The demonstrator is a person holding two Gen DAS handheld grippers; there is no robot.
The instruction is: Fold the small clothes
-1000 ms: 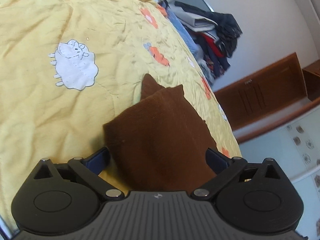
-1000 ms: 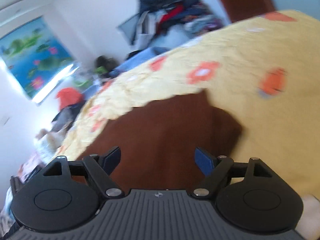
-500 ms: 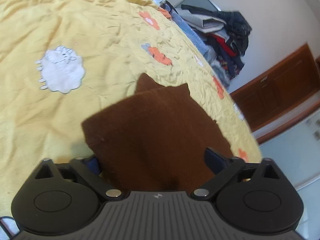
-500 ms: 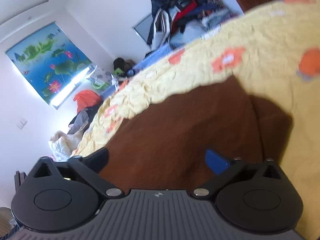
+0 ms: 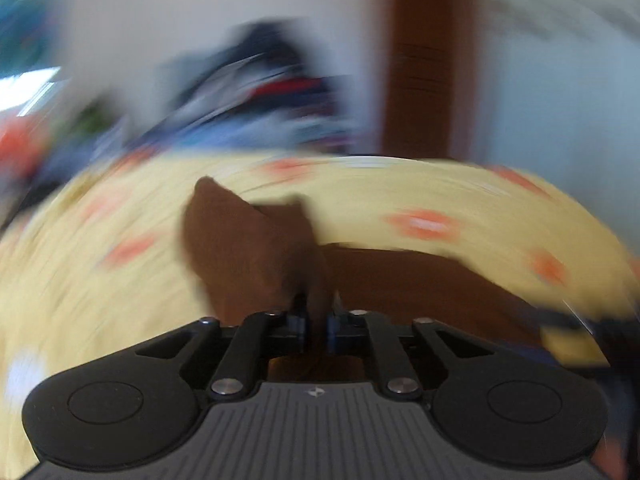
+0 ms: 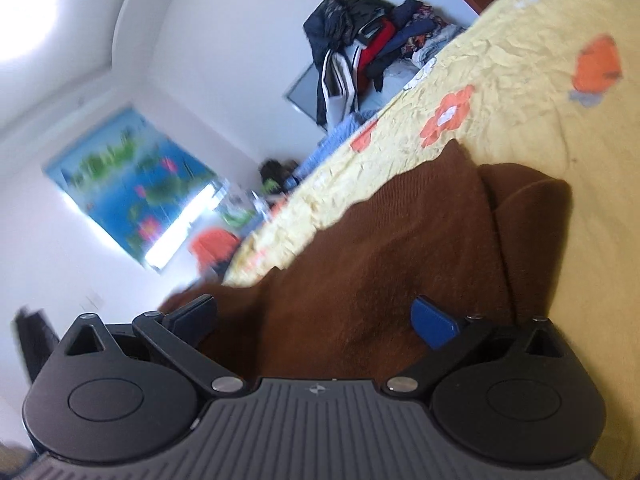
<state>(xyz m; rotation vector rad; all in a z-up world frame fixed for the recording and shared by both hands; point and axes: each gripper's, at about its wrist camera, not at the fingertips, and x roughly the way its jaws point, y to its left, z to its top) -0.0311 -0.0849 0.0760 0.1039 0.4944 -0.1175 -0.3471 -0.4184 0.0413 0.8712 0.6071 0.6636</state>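
Now, line by line:

Left hand-held gripper [image 5: 317,312]: jaws pressed together on a fold of the brown cloth [image 5: 248,248]; cloth fills the narrow slit between the pads.

Cloth in the left view: one pointed part stands up from the pinch, higher than the rest, its tip against the yellow bedspread [image 5: 400,188] behind. A second, flatter part runs off to the right, low on the bed. This whole view is badly smeared, so finer folds cannot be told.

Right hand-held gripper [image 6: 314,318]: jaws spread wide, holding nothing. The blue pads [image 6: 434,320] sit on either side of the cloth [image 6: 360,248], which lies between and under them; whether a pad touches it cannot be told.

Cloth in the right view: brown, ribbed, lying on the bedspread [image 6: 520,92], doubled over, with a rounded lobe at the far right beside a deep crease. Its far edge runs slantwise across the spread.

Bedspread: yellow, crinkled, with orange flowers [image 6: 446,114] printed on it.

Clothes pile [image 6: 368,40]: dark, red and white garments heaped against the white wall beyond the bed, well apart from the brown cloth.

Picture [image 6: 128,180]: blue and green with pink blooms, hung on the wall at left.

Door [image 5: 424,60]: brown wood, beyond the bed in the left view.
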